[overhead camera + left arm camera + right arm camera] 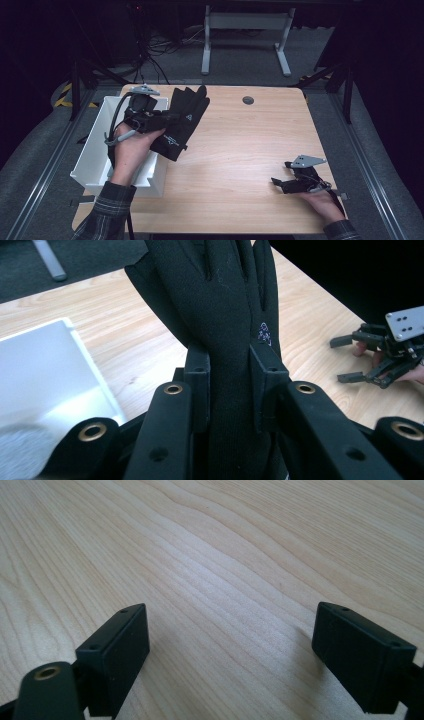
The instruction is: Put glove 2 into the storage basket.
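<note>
Left gripper (165, 121) sits in the left-centre of the high view, above the near-right corner of the white bin (95, 150). Its jaws are clamped on a black glove (182, 120). In the left gripper view the two pads squeeze the glove (227, 340) at its narrow wrist part, and the fabric bunches between them. The glove's fingers point to the top of that frame. A small white logo shows just above the right pad.

In the high view the glove hangs off the gripper, lifted and slanted: fingers toward the upper middle of the frame, cuff end down toward the bin's right wall. Whether the cuff touches the table (240, 165) I can't tell.

The bin sits at the table's left edge. In the left gripper view its white inside (45, 375) shows at the lower left.

Right gripper (281, 182) rests at the lower right of the high view, low over the wood, held by the person's hand (320, 200). Jaws wide apart, nothing between them. In the right gripper view the two black pads (120, 645) stand at the frame's lower left and lower right with bare wood grain between. The same gripper (350, 360) shows at the right edge of the left gripper view, open, well apart from the glove.
</note>
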Demonstrator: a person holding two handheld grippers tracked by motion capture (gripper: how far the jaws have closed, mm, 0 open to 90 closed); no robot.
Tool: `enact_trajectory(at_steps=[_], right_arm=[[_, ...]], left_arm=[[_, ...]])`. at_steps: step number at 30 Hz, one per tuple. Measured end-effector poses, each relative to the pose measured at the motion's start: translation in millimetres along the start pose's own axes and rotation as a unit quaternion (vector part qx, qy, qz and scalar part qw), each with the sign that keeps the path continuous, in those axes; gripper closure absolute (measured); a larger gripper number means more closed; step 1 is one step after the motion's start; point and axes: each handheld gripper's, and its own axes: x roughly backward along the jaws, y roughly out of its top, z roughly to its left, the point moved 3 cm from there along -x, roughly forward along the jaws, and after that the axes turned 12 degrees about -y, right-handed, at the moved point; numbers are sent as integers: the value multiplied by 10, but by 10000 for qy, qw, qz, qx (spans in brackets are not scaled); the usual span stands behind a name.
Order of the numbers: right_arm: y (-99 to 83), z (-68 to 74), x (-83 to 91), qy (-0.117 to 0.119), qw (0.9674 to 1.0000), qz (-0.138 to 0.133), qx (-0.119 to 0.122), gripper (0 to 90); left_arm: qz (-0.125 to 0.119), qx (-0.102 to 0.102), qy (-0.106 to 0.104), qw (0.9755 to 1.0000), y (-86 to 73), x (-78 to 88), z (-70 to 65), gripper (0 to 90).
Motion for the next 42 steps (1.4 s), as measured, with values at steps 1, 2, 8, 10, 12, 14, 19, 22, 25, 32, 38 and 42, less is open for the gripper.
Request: enact_trajectory(at_steps=[1, 2, 8, 10, 12, 14, 19, 22, 25, 32, 38, 42], right_arm=[[0, -1, 0, 7, 10000, 3, -2, 155], [0, -1, 0, 7, 10000, 3, -2, 155], [-1, -3, 1, -1, 10000, 10, -18, 156], [-1, -4, 1, 2, 10000, 9, -16, 155], [-1, -4, 1, 2, 10000, 9, -16, 155], [-1, -4, 1, 2, 10000, 9, -15, 155], [-1, -4, 1, 2, 10000, 10, -15, 155], [-1, -4, 1, 0, 10000, 10, -14, 155], [-1, -4, 1, 2, 10000, 9, -13, 155], [-1, -5, 1, -4, 10000, 6, -9, 155], [-1, -5, 0, -1, 10000, 3, -7, 155], [-1, -6, 0, -7, 10000, 4, -15, 155]], left_arm=[[-23, 20, 28, 10000, -9, 36, 22, 745], [-49, 45, 44, 10000, -17, 60, 37, 745], [-152, 248, 274, 9992, -93, 299, 189, 745], [-178, 318, 377, 9986, -126, 384, 238, 745], [-204, 375, 434, 9981, -157, 449, 272, 745], [-233, 436, 505, 9975, -197, 525, 324, 745], [-264, 617, 608, 9959, -294, 648, 463, 745], [-256, 734, 686, 9946, -372, 667, 547, 744], [-230, 881, 672, 9936, -466, 650, 640, 744], [-100, 1147, 670, 9911, -646, 537, 810, 744], [115, 1315, 705, 9887, -799, 437, 929, 743], [189, 1416, 707, 9872, -878, 399, 992, 743]])
